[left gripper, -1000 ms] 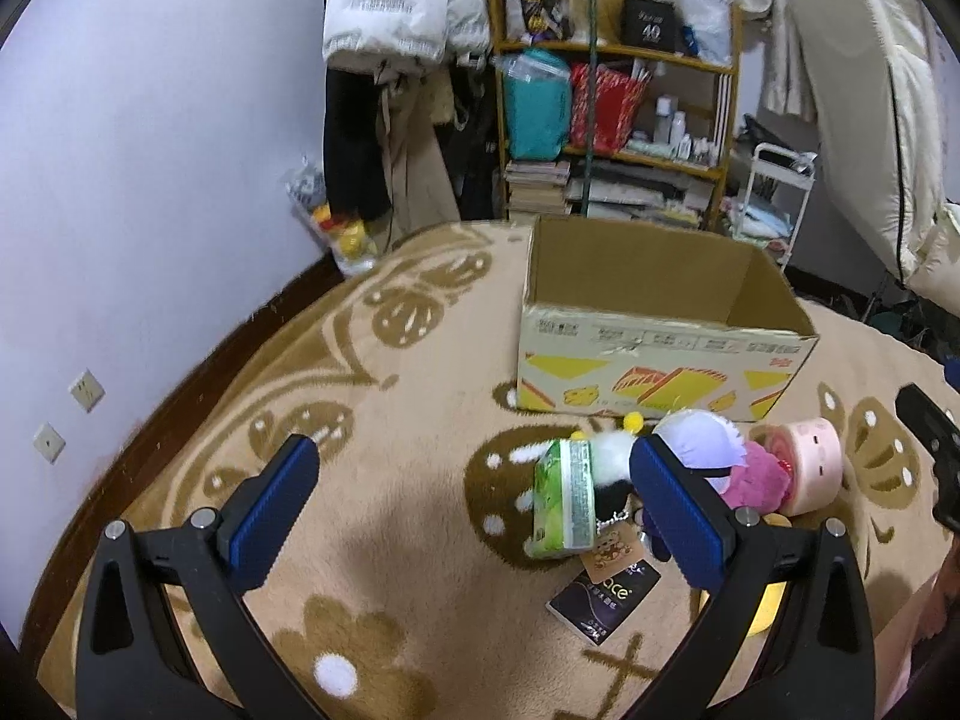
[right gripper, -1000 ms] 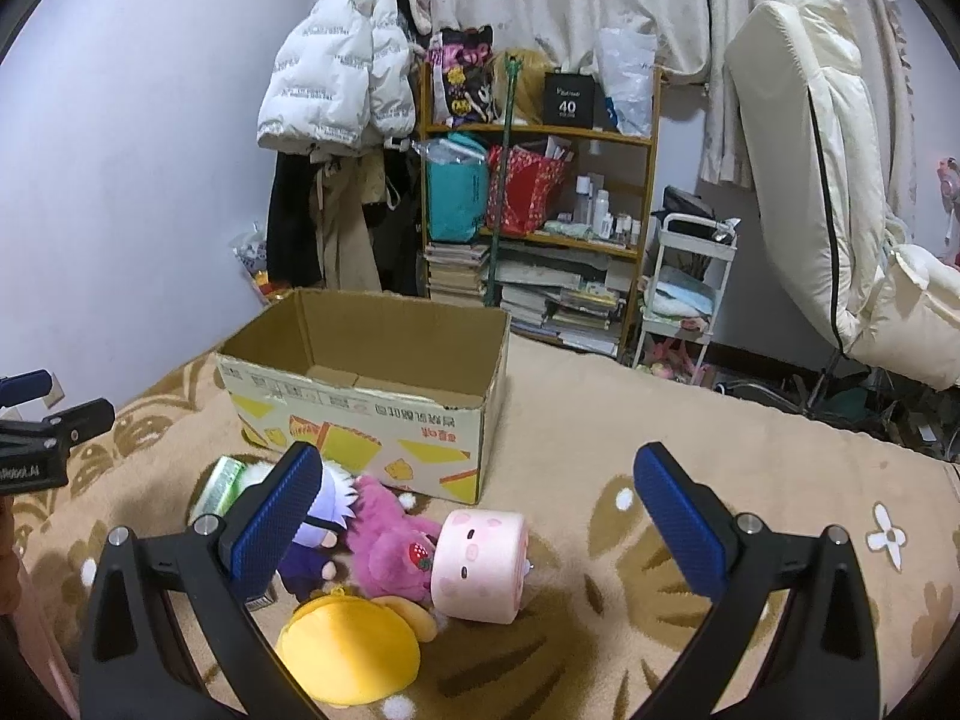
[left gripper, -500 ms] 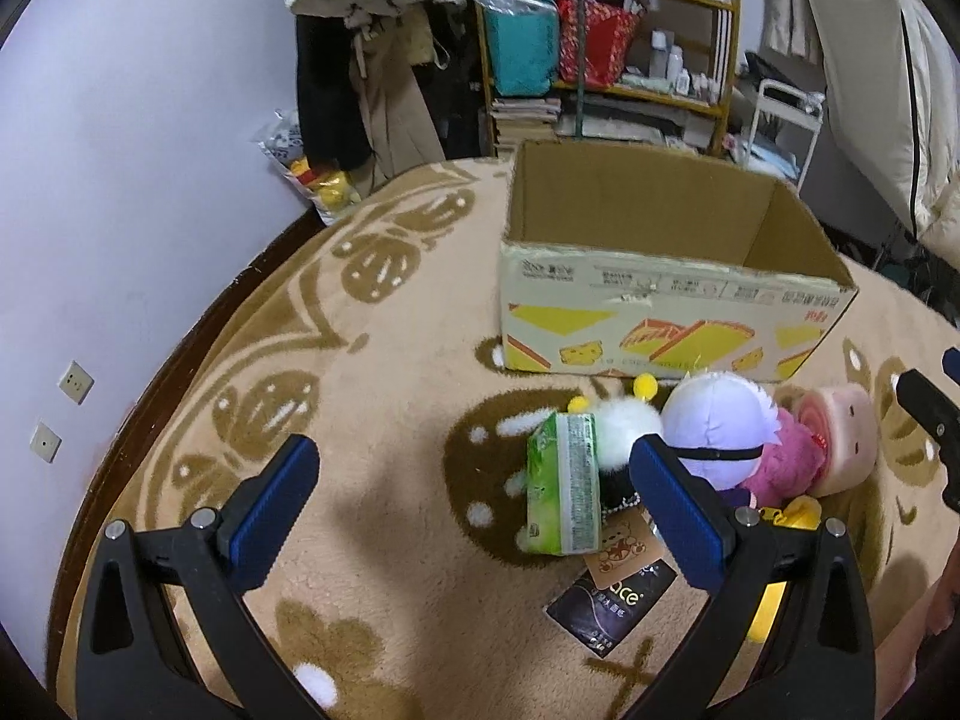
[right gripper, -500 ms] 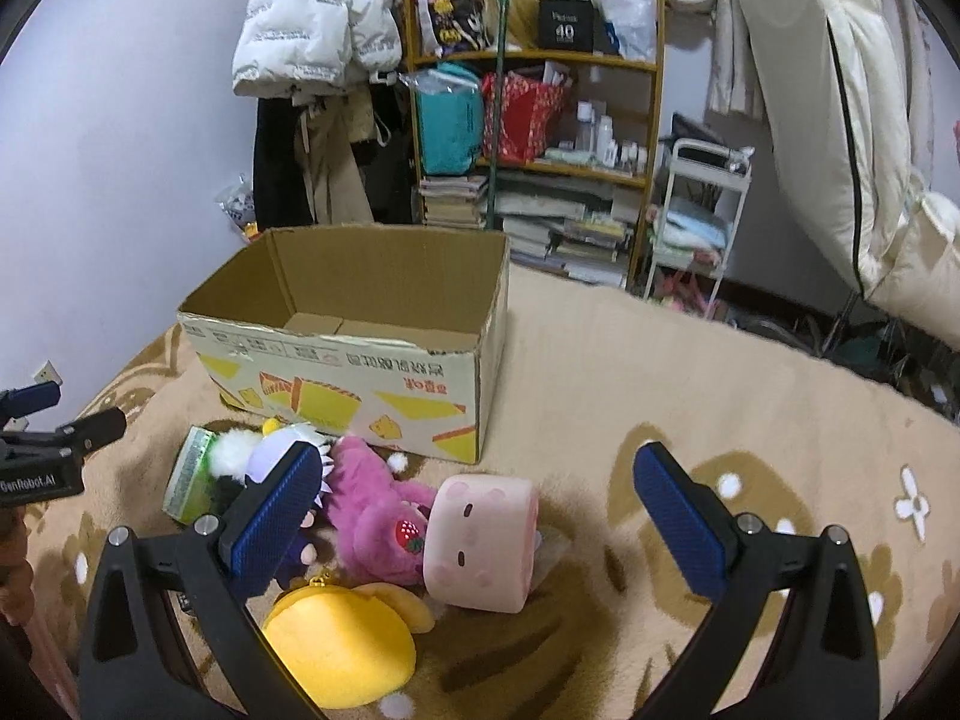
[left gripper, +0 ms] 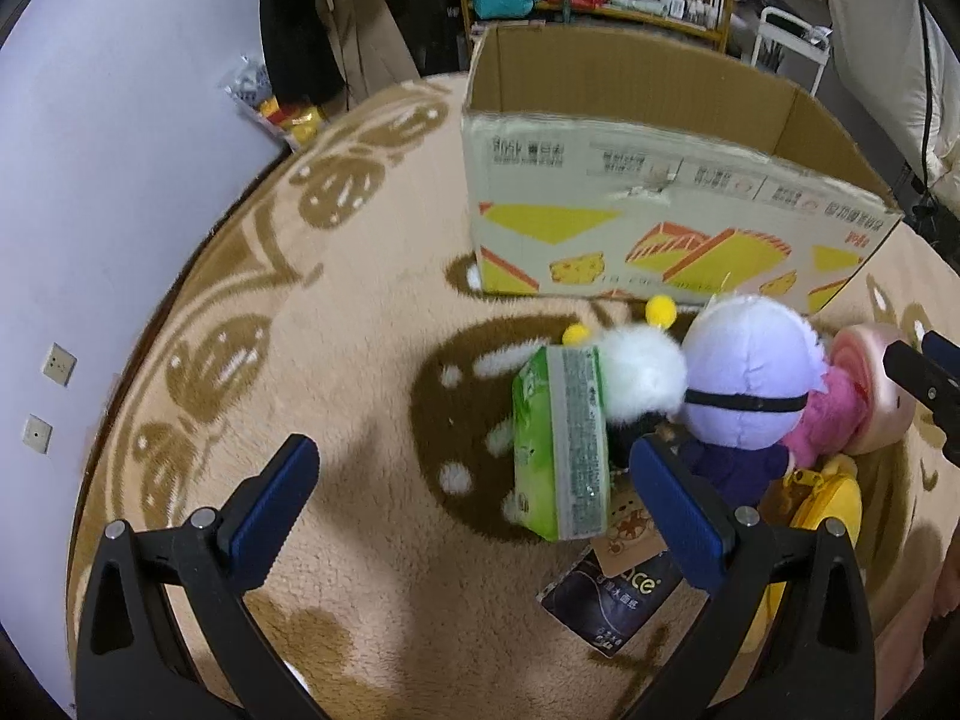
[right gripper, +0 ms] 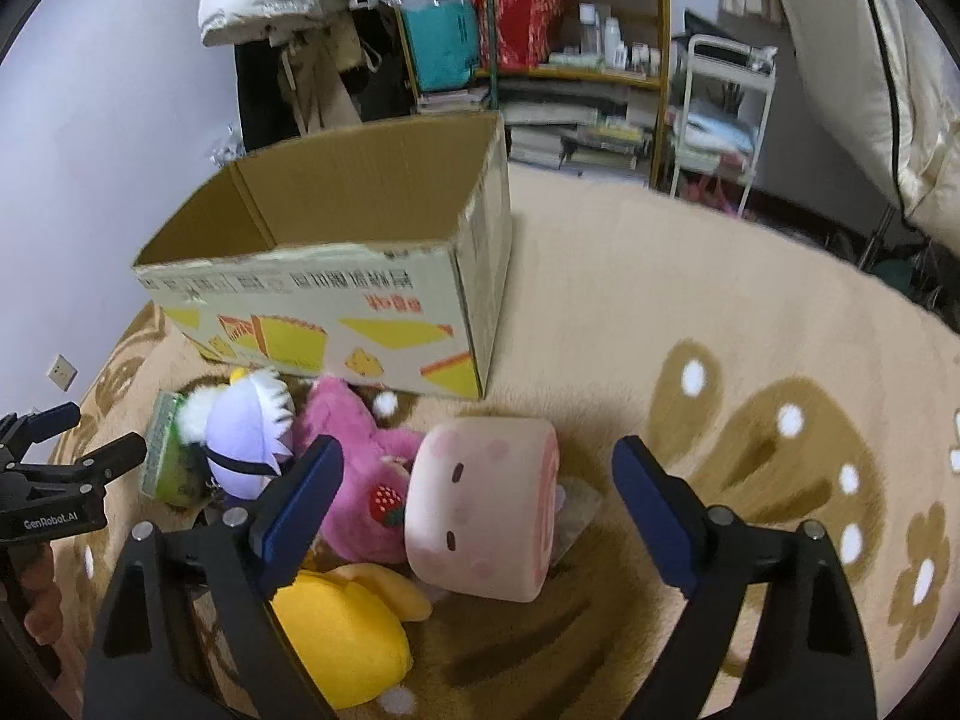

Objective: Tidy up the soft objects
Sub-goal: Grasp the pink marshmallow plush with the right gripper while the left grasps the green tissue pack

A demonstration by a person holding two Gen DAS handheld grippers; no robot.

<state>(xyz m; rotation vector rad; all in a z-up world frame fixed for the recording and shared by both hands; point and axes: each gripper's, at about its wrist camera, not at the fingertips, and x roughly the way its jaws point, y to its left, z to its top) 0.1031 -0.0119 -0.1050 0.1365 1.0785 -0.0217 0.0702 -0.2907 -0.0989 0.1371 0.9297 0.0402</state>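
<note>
An open cardboard box [left gripper: 672, 222] [right gripper: 336, 276] stands on the rug. In front of it lie soft toys: a green tissue pack [left gripper: 561, 450], a white bee plush [left gripper: 642, 378], a lilac-headed doll [left gripper: 750, 384] [right gripper: 249, 438], a pink plush [right gripper: 372, 480], a pink roll cushion [right gripper: 480, 510] and a yellow plush [right gripper: 342, 636]. My left gripper [left gripper: 474, 498] is open above the rug, just left of the tissue pack. My right gripper [right gripper: 474, 492] is open, its fingers on either side of the roll cushion, above it.
A dark packet [left gripper: 612, 600] and a card lie on the rug by the toys. A shelf [right gripper: 540, 48] with bags and books, hanging coats [right gripper: 288, 6] and a white cart [right gripper: 720, 114] stand behind the box. The wall [left gripper: 90, 180] is at the left.
Both grippers have moved forward and down toward the toys. The toys and box look larger and closer. Both stay open.
</note>
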